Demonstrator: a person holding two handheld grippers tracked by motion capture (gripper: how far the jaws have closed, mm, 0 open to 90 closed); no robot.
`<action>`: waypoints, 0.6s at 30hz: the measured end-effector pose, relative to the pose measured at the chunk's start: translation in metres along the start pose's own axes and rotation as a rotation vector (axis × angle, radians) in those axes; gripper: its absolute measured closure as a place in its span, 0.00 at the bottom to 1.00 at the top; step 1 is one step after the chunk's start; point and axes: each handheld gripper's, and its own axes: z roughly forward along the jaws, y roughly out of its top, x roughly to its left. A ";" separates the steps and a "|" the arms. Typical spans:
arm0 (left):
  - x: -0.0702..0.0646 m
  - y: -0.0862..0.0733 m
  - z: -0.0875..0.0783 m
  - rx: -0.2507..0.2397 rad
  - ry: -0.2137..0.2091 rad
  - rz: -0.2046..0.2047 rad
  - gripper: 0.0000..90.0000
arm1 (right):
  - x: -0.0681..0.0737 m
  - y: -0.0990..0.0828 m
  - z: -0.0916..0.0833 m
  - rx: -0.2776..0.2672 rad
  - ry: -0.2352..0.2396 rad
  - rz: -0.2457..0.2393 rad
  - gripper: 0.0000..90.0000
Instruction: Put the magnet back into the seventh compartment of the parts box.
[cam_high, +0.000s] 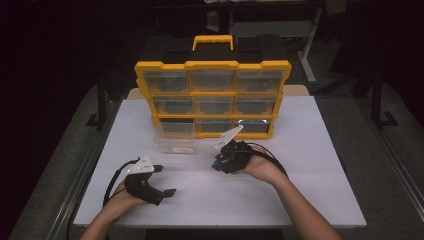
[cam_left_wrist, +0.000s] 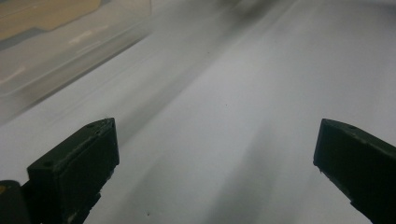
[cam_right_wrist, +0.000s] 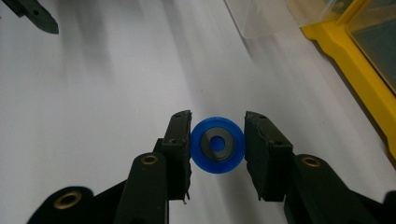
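Blue ring (cam_right_wrist: 217, 144) sits clamped between the right tongs (cam_right_wrist: 217, 147); left tongs (cam_left_wrist: 215, 154) spread empty

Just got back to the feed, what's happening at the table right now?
A person works with two handheld grippers at a white table. The right gripper is shut on a small blue ring. The left gripper is open over the bare tabletop. A clear drawer sits out in front of the yellow organizer.
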 end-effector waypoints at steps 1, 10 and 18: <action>0.000 0.000 0.000 0.000 -0.001 -0.004 0.00 | 0.000 0.001 -0.001 0.006 0.001 0.015 0.68; 0.001 0.000 -0.001 -0.005 -0.003 -0.005 0.00 | -0.009 0.011 -0.004 -0.018 0.006 0.004 0.68; 0.000 0.000 0.000 -0.005 -0.004 -0.006 0.00 | -0.013 0.021 -0.007 -0.033 0.008 0.018 0.68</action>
